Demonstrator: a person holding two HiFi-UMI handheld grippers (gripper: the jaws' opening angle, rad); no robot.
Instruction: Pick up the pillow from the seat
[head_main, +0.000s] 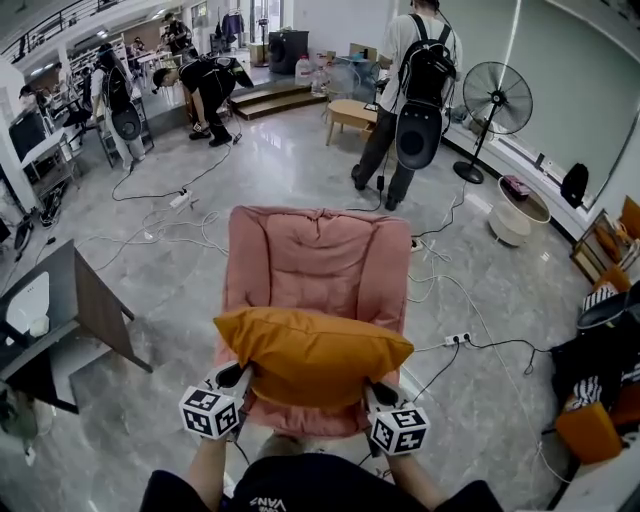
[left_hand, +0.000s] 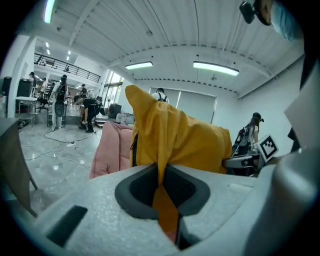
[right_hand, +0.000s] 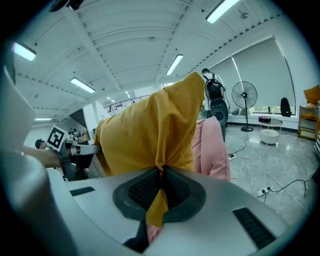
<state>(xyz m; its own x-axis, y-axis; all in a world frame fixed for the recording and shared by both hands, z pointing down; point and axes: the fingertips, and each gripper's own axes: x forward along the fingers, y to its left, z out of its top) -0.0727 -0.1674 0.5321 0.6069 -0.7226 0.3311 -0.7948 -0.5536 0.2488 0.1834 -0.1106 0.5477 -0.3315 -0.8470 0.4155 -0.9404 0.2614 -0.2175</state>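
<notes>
Left claw: pressed together on a fold of yellow-orange cloth at the pillow's left end. The fold runs down through the dark pads, and a strip of it hangs out on the near side.
Right claw: also pressed together, pinching a gathered fold at the pillow's right end, with a short tail of cloth hanging below the pads.
Pillow: mustard yellow and plump, stretched crosswise between the two claws with one end in each. It bulges just beyond both sets of pads and rises above them in each gripper view. It sits over the front of the seat; whether its underside touches the seat cannot be told.
Armchair: pink and padded, directly beyond the pillow. Its seat lies under and behind the pillow, and its tufted backrest is farther out, between the lines of the two claws.
Dark surface: to the left of the left claw, well apart from the armchair.
Floor: glossy grey tile. A white power strip lies to the right of the right claw, and loose cables lie beyond the left one.
Far room: a person with a black backpack stands beyond the armchair, toward the right claw's side. A standing fan is farther right.
</notes>
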